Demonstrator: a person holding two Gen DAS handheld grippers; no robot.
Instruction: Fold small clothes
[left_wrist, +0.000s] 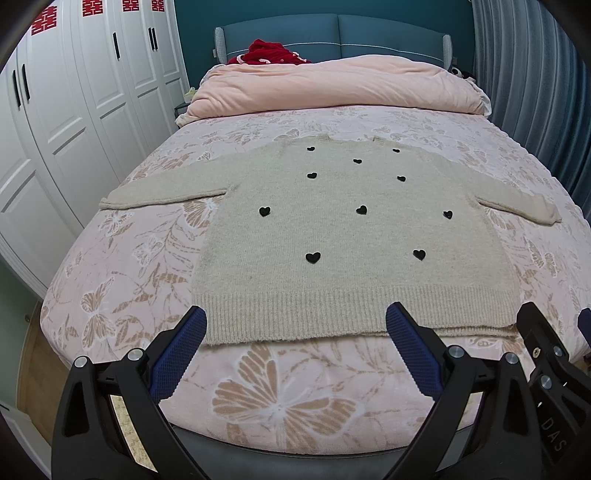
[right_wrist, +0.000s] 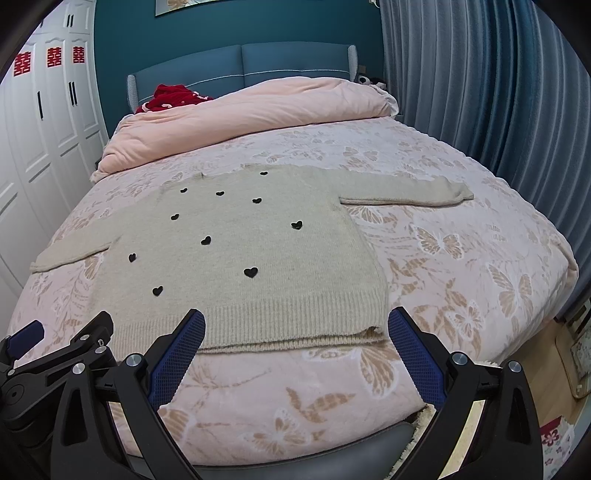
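Note:
A beige knit sweater (left_wrist: 347, 236) with black hearts lies flat on the bed, face up, both sleeves spread sideways, ribbed hem toward me. It also shows in the right wrist view (right_wrist: 258, 266). My left gripper (left_wrist: 295, 325) is open and empty, hovering at the hem's left half. My right gripper (right_wrist: 295, 325) is open and empty at the hem's right corner. The right gripper shows at the right edge of the left wrist view (left_wrist: 554, 332); the left gripper shows at the lower left of the right wrist view (right_wrist: 66, 332).
The bed (left_wrist: 280, 398) has a pink butterfly-patterned cover. A folded pink duvet (left_wrist: 332, 85) and a red garment (left_wrist: 269, 51) lie by the blue headboard. White wardrobes (left_wrist: 74, 110) stand on the left, blue curtains (right_wrist: 498, 92) on the right.

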